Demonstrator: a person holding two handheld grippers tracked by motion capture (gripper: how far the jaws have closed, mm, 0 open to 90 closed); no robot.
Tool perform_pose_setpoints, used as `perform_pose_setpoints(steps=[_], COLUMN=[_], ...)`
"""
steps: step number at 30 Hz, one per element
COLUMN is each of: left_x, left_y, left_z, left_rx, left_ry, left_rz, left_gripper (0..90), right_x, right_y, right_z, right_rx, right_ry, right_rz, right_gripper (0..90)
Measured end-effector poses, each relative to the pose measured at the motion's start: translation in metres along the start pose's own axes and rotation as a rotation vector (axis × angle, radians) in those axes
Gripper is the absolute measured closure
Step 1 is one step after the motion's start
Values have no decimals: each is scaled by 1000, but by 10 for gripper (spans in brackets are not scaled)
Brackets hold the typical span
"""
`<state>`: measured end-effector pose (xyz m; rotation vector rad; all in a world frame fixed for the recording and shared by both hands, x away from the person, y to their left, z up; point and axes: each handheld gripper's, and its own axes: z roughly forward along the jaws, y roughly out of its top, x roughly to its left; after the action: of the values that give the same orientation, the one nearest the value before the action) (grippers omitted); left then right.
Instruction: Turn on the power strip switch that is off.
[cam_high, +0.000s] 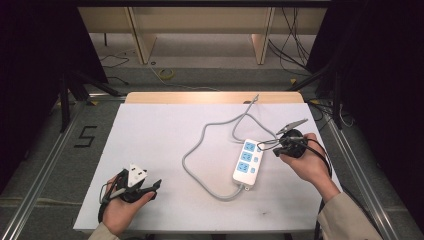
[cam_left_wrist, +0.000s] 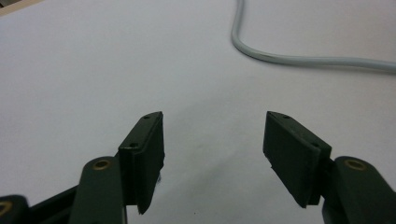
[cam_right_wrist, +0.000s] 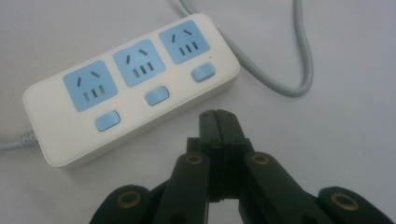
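A white power strip (cam_high: 247, 162) (cam_right_wrist: 130, 88) with three blue sockets and three blue switches lies right of the table's middle, small red lights glowing beside the switches. Its grey cable (cam_high: 200, 150) (cam_left_wrist: 289, 58) loops left and away toward the far edge. My right gripper (cam_high: 276, 150) (cam_right_wrist: 218, 115) hovers just right of the strip, shut, with nothing between its pads; its tips point at the strip's switch side. My left gripper (cam_high: 156, 187) (cam_left_wrist: 212, 154) rests near the front left, open and empty, aimed across bare white table toward the cable.
The white table top (cam_high: 165, 125) has a wooden strip (cam_high: 210, 97) along its far edge. A floor marking "5" (cam_high: 85, 136) lies left of the table. Black cables trail from both grippers; metal rails run along both sides.
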<state>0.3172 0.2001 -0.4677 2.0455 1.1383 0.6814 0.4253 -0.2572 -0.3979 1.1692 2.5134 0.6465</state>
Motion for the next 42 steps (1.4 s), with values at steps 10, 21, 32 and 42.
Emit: perform_pose_setpoints(steps=[10,21,32,42], left_x=[0,0,0,0], left_y=[0,0,0,0], left_z=[0,0,0,0], left_rx=[-1,-2,-2,-3], left_ry=[2,2,2,2], left_rz=[1,1,1,2], left_gripper=[383,384,383,383], right_x=[-4,-5,-5,-7], right_y=[9,18,26,33], right_z=[3,7,11,16], right_rx=[15,31,42,56], right_ry=[3,6,6,7], right_rz=[-1,-3,-6,-6], right_gripper=[900,900,900,900])
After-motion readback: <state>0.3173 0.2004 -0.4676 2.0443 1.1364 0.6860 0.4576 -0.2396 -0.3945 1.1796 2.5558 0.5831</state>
